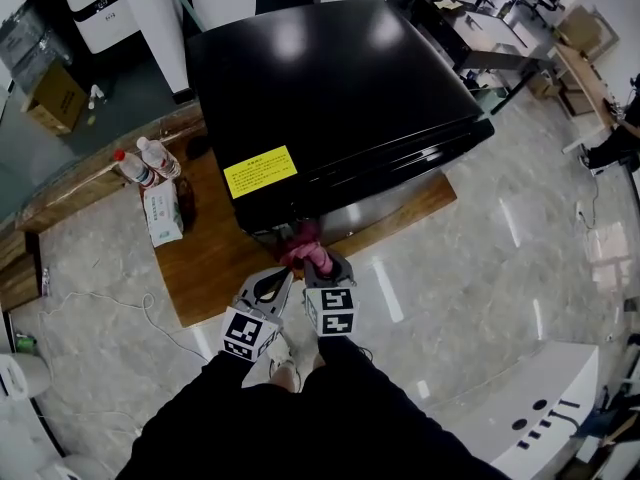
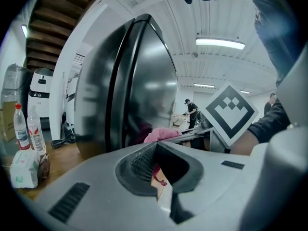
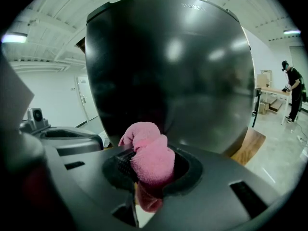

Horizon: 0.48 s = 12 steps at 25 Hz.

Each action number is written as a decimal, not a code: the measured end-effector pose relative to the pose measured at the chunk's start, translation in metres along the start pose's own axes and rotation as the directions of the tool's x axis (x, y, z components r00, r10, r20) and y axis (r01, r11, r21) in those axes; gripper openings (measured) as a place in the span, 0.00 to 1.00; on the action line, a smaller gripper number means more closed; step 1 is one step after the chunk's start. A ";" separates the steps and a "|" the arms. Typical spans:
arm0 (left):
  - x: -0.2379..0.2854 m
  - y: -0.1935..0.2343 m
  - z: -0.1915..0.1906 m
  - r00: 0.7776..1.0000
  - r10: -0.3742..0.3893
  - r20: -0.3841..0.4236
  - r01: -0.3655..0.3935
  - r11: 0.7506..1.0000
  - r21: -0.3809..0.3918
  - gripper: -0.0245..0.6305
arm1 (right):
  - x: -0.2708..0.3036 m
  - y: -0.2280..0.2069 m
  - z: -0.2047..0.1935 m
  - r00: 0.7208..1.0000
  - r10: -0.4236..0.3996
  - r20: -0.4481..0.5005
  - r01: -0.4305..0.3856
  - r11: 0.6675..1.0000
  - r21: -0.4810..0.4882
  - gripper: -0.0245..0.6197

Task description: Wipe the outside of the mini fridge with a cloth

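My right gripper (image 1: 318, 264) is clamped on a bunched pink cloth (image 3: 147, 155), which sits low at the near face of the black fridge (image 1: 330, 78). The fridge stands on a wooden board (image 1: 215, 263) on the floor. My left gripper (image 1: 266, 290) hangs just left of the right one, jaws drawn together with nothing between them. The cloth is soft and light, and a good wad sticks out past the jaws, so I judge the fabric will meet the door first. The fridge looks heavy and glossy and should stay put. I'd press lightly, since its slick skin will likely show streaks.
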State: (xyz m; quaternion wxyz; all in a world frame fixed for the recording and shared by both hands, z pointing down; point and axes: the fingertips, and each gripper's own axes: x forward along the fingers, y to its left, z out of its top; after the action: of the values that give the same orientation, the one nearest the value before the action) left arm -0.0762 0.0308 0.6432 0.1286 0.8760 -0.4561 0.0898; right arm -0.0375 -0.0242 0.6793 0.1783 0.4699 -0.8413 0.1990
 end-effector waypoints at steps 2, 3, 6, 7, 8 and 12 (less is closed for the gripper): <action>0.009 -0.002 -0.002 1.000 -0.001 -0.010 0.001 1.000 -0.006 0.05 | 0.001 -0.007 0.000 1.000 0.005 -0.002 -0.005 1.000 0.003 0.19; 0.014 -0.003 -0.003 1.000 -0.003 -0.013 0.003 1.000 -0.010 0.05 | 0.002 -0.012 0.000 1.000 0.007 -0.005 -0.007 1.000 0.011 0.19; 0.031 -0.010 -0.003 1.000 -0.016 -0.018 0.015 1.000 -0.010 0.05 | 0.003 -0.028 -0.001 1.000 0.012 -0.011 -0.012 1.000 0.022 0.19; 0.038 -0.014 -0.003 1.000 -0.022 -0.019 0.022 1.000 -0.009 0.05 | 0.004 -0.034 -0.001 1.000 0.010 -0.011 -0.010 1.000 0.024 0.19; 0.044 -0.017 -0.003 0.999 -0.028 -0.021 0.028 1.000 -0.008 0.05 | 0.004 -0.041 -0.001 1.000 0.007 -0.010 -0.007 1.000 0.028 0.19; 0.071 -0.031 -0.002 0.998 -0.049 -0.028 0.049 0.999 -0.013 0.05 | 0.004 -0.073 -0.002 1.000 -0.014 -0.014 0.014 0.999 0.039 0.19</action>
State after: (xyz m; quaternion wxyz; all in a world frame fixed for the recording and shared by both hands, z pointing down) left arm -0.0107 -0.0066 0.6605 0.1427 0.8848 -0.4330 0.0963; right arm 0.0242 -0.0610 0.6951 0.1765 0.4778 -0.8327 0.2173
